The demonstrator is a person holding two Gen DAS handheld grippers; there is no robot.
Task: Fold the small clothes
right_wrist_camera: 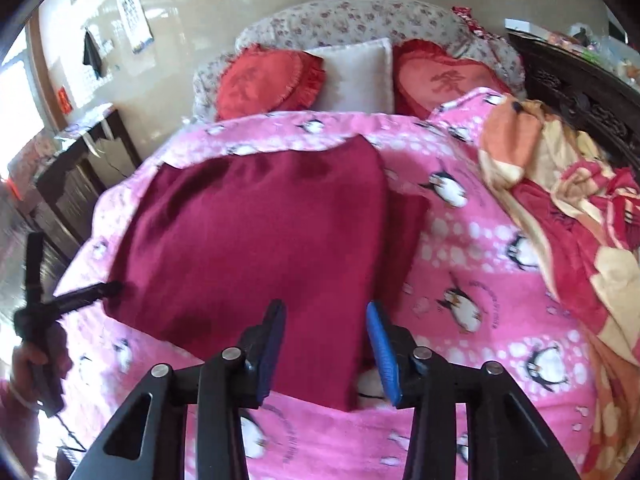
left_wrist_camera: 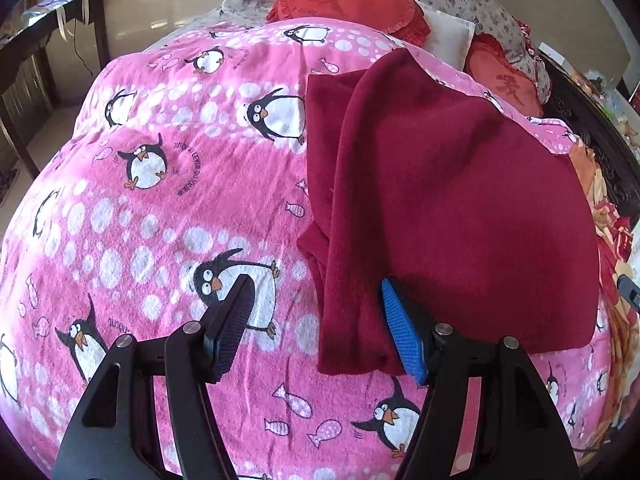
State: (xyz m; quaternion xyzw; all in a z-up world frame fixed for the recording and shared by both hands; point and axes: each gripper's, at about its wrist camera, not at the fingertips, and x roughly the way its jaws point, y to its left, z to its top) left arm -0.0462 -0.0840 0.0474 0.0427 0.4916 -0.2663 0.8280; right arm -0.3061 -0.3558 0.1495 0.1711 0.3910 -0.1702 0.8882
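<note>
the dark red garment (left_wrist_camera: pixel 460 200) is laid folded on the pink blanket (left_wrist_camera: pixel 160 180), long axis near to far. both the left gripper (left_wrist_camera: pixel 316 324) and right gripper (right_wrist_camera: pixel 326 350) are held open at its near edge, nothing gripped.

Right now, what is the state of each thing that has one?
maroon garment: folded, lying flat on the blanket
penguin blanket: spread over the bed
left gripper: open, holding nothing
right gripper: open, fingers either side of the garment's near corner
</note>
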